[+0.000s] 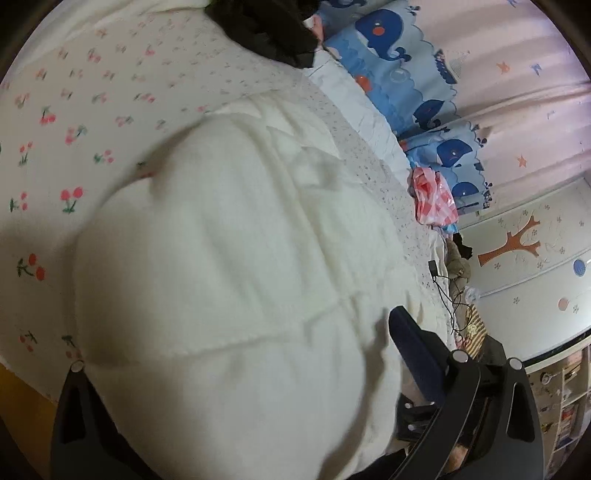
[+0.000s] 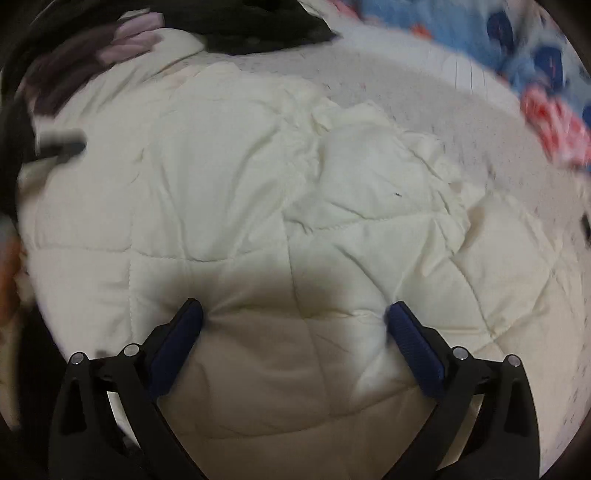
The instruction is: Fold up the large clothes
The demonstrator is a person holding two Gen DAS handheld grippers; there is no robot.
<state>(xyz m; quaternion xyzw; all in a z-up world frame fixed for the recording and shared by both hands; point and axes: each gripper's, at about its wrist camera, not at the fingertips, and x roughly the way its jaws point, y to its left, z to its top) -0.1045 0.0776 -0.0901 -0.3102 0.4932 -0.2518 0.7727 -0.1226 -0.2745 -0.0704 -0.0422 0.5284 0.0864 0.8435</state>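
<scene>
A white quilted padded garment point(image 1: 229, 258) lies bunched on the bed and fills most of both views. In the left wrist view it bulges between the jaws of my left gripper point(image 1: 295, 317). It hides the left finger, and only the right blue pad point(image 1: 410, 343) shows, standing wide, so the gripper is open. In the right wrist view my right gripper point(image 2: 295, 314) is open, and both blue fingertips point(image 2: 190, 317) press down into the white garment point(image 2: 258, 177) with a puffed panel between them. The garment's top is crumpled.
A cherry-print sheet point(image 1: 62, 147) covers the bed. Black clothes point(image 1: 266, 26) lie at its far end, next to a dark and purple striped garment point(image 2: 92, 55). Whale-print pillows point(image 1: 399, 66), a pink checked cloth point(image 1: 432, 199) and a cable point(image 1: 443, 288) line the wall side.
</scene>
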